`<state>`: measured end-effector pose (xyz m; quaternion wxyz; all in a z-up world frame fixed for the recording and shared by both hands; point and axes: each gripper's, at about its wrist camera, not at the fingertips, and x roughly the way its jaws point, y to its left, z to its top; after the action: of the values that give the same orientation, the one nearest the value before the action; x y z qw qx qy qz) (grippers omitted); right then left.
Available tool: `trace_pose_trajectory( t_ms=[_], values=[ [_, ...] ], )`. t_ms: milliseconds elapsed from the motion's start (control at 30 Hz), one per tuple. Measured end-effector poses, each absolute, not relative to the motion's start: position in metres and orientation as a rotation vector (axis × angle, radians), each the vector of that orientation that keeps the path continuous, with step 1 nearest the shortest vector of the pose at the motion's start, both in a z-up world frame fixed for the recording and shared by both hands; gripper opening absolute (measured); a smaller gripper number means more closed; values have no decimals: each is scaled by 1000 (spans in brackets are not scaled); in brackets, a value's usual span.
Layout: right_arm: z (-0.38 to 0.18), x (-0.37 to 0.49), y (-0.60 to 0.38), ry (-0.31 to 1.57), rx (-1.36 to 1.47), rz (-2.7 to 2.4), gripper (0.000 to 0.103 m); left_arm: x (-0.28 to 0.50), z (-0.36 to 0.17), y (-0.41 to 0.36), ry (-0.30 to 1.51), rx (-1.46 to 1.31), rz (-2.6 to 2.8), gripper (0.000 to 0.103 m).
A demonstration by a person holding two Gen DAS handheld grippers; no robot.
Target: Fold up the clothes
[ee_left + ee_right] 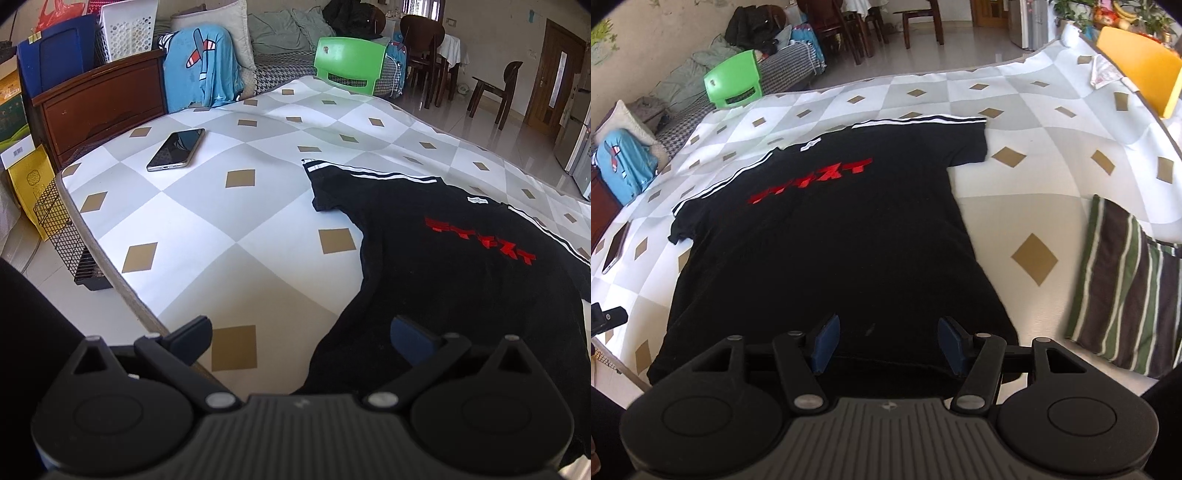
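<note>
A black T-shirt (827,236) with red lettering and white shoulder stripes lies spread flat on the checkered mat, collar away from me. My right gripper (886,343) hovers open over the shirt's near hem, nothing between its blue pads. In the left wrist view the same T-shirt (443,258) fills the right side. My left gripper (301,338) stands wide open at the shirt's left lower edge, one finger over bare mat, the other over black cloth. Neither gripper holds anything.
A phone (176,149) lies on the mat (229,206) at the far left. A folded green-and-brown striped cloth (1126,291) sits right of the shirt. A green chair (349,64), a wooden cabinet (96,107), a wire basket (62,229) and an orange chair (1141,66) surround the mat.
</note>
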<state>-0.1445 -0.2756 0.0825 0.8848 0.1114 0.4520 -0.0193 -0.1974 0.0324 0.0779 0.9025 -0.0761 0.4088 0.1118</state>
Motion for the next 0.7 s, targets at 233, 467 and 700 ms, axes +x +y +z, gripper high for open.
trace_pose_trajectory(
  t_ms=[233, 467, 700],
  values=[
    [53, -104, -227, 1047, 190, 128, 58, -176, 61, 39, 924, -156, 244, 103],
    [27, -85, -181, 1066, 103, 233, 58, -163, 33, 55, 999, -174, 316, 103],
    [15, -82, -157, 1011, 41, 359, 58, -162, 17, 67, 1041, -190, 363, 103]
  ],
)
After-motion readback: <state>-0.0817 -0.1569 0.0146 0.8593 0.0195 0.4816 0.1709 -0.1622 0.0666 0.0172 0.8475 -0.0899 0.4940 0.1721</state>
